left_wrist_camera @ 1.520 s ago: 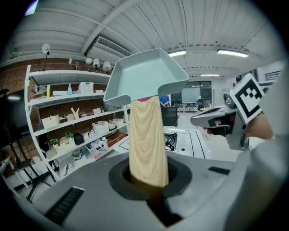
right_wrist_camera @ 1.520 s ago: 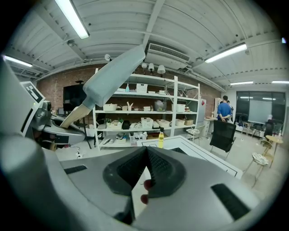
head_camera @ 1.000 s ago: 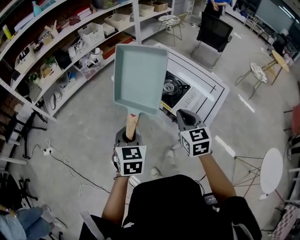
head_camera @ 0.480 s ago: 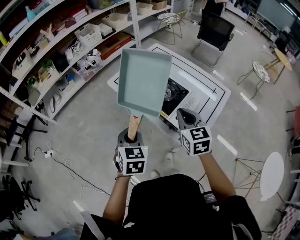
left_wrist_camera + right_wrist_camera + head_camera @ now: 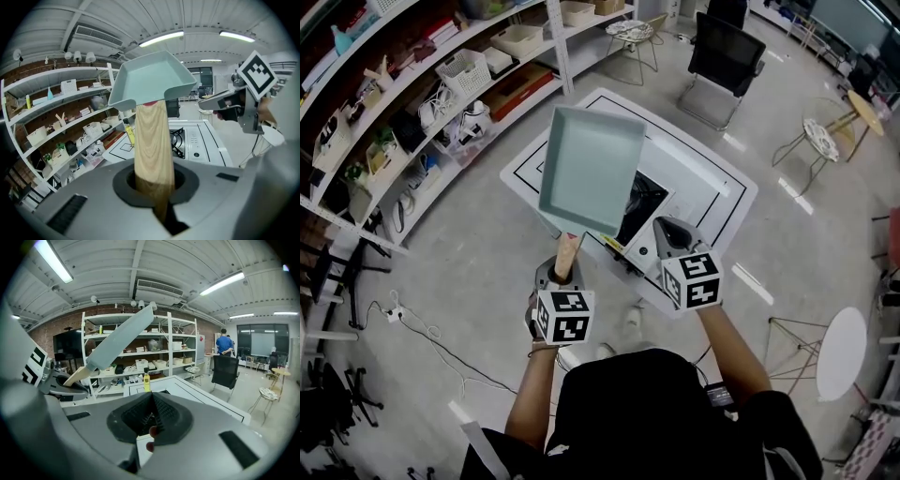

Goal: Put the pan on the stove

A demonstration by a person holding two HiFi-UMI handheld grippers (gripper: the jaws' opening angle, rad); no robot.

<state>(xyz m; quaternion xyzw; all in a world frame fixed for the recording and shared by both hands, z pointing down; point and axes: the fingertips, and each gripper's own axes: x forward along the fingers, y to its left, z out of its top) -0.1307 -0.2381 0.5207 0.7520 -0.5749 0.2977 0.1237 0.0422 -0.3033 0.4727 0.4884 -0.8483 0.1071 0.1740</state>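
Note:
A pale teal rectangular pan (image 5: 591, 169) with a wooden handle (image 5: 566, 255) is held up in the air, tilted, above the near left part of the stove (image 5: 641, 199). My left gripper (image 5: 561, 274) is shut on the handle (image 5: 152, 140), and the pan (image 5: 152, 77) rises above it. The black gas stove (image 5: 181, 138) sits on a low white table (image 5: 712, 178). To the right of the pan, my right gripper (image 5: 668, 232) is shut and holds nothing; its jaws (image 5: 151, 397) meet in a point. The pan (image 5: 124, 336) hides much of the burner in the head view.
A yellow bottle (image 5: 146, 382) stands on the table near the stove. Shelves (image 5: 422, 94) with boxes and baskets line the left side. A black chair (image 5: 727, 61) stands beyond the table, small round tables (image 5: 844, 342) to the right. Cables (image 5: 422, 323) lie on the floor.
The pan and both grippers have come nearer the table; the stove now lies closer under the pan. The grip on the handle is unchanged.

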